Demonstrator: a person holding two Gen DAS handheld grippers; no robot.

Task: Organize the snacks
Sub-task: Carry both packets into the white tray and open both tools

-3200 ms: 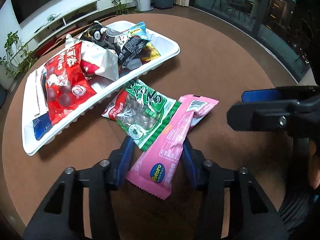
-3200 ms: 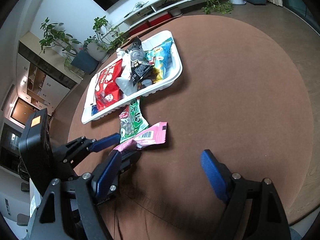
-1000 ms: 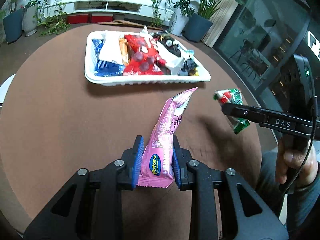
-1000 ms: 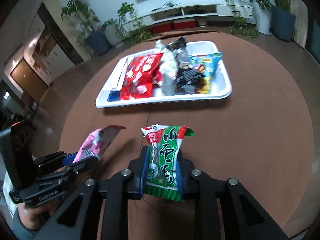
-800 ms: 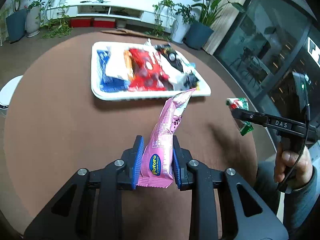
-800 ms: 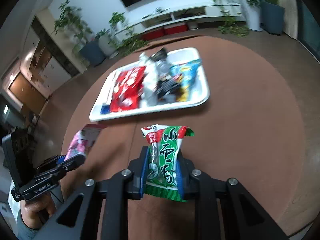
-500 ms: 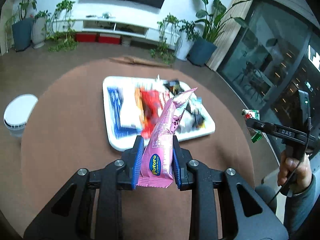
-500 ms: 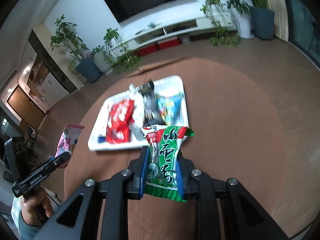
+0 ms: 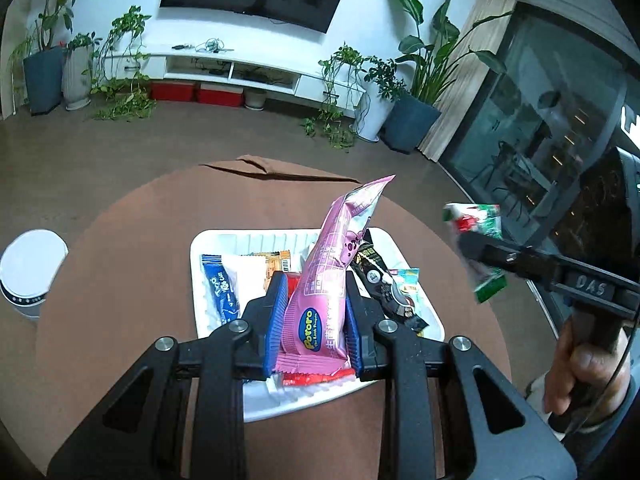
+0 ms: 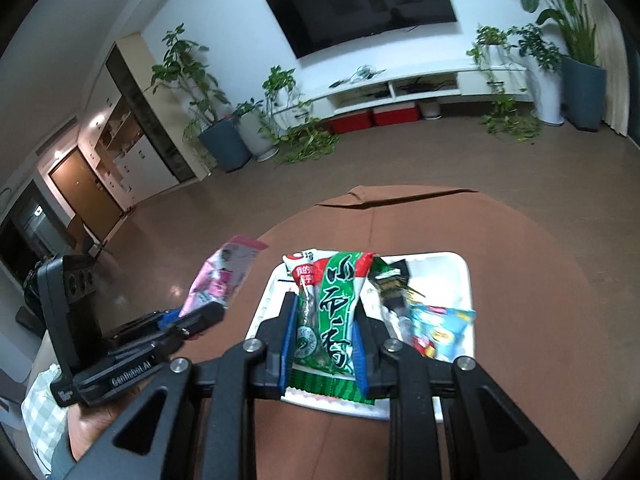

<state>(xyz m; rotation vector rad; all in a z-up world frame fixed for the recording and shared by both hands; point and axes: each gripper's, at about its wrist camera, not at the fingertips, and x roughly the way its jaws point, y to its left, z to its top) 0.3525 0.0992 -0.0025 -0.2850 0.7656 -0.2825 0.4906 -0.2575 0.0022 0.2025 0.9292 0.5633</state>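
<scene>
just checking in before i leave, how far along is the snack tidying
Nearly finished. Done: several packets already lie in the white tray, among them a blue packet and a black packet. In hand: the left tongs grip a pink packet and the right tongs grip a green packet, both raised above the tray. Left: setting these two down in it. No other loose packets show on the brown table.

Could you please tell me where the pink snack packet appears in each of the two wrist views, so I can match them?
Left wrist view: the pink snack packet stands at centre, clamped in the left gripper.
Right wrist view: the same packet is at left of centre, sticking up from that gripper.
Shared landmark: the white tray on the brown table.
</scene>
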